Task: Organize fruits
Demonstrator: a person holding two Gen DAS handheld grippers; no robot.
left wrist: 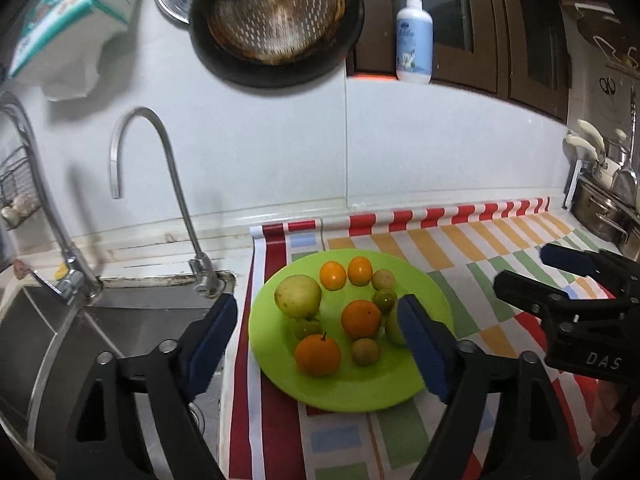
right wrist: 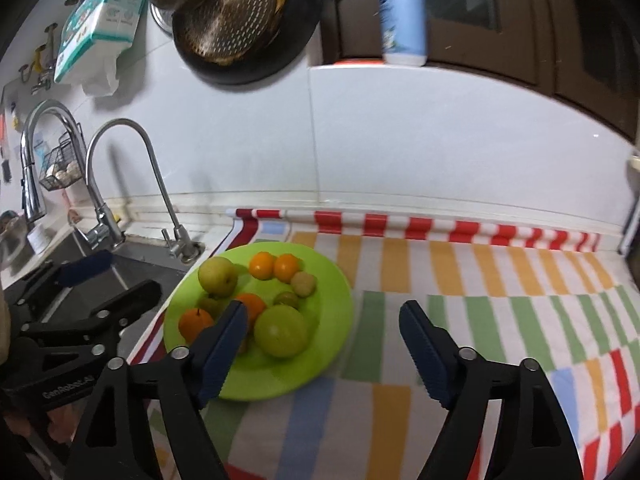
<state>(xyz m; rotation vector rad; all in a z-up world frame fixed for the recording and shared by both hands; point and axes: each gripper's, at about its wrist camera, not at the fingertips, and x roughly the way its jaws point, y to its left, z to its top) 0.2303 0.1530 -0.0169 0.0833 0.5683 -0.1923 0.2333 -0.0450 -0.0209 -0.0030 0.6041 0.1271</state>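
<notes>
Both grippers — left gripper [left wrist: 316, 330], right gripper [right wrist: 322, 336] — hang above the plate [right wrist: 320, 344] (jaws spread).

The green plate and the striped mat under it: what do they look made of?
Green plate: probably plastic, given its uniform lime colour and soft sheen. Striped mat: likely vinyl or oilcloth; smooth printed surface, with its far edge rolled up against the wall.

A round lime-green plastic plate [left wrist: 352, 392] lies flat, below and between the left gripper's [left wrist: 316, 340] spread fingers. On it lie four glossy oranges [left wrist: 361, 319], a pale yellow-green pear [left wrist: 298, 295], a larger green apple [right wrist: 281, 331] partly behind one fingertip, and several small dull-green fruits [left wrist: 365, 351].
</notes>
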